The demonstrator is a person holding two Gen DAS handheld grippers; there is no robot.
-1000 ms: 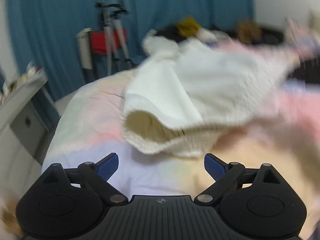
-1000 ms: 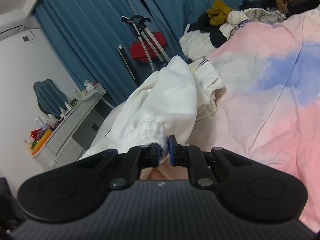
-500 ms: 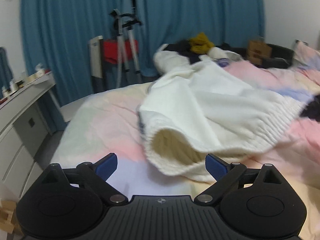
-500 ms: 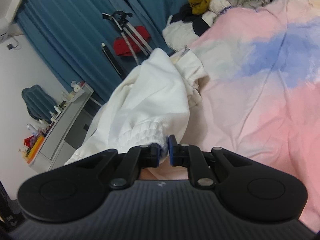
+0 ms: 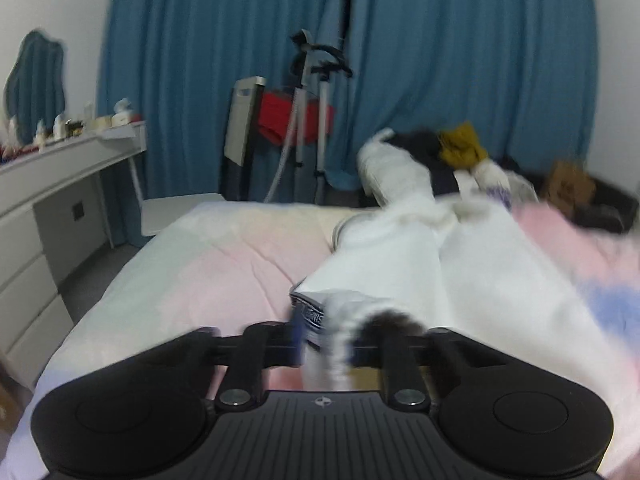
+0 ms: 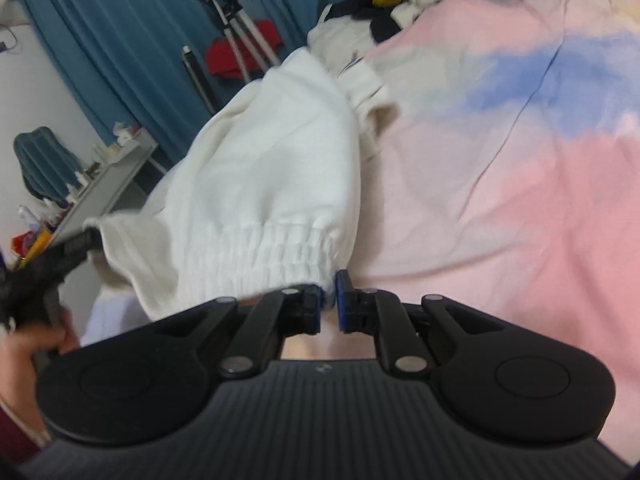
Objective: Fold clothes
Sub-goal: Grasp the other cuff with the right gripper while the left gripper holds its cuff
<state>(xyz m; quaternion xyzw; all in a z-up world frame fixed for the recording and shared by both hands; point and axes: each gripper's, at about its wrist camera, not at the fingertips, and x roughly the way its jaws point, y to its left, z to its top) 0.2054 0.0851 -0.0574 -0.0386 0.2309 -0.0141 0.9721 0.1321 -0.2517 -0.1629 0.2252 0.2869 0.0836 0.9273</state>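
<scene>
Where fabric meets left tool point(image 5: 326, 344), blurred label point(image 5: 310, 314), writing unreadable

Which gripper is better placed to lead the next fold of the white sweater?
Probably the right gripper: its jaws are shut on the white sweater at the ribbed hem. The left gripper is blurred, its grip unclear.

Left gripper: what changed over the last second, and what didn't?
The left gripper went from wide open, short of the white sweater, to closing in on the ribbed hem at its near corner; blur hides whether the grip is complete. The sweater now looks stretched out along the bed. The right gripper stayed shut on the hem's other end, and the clothes pile stayed put.
</scene>
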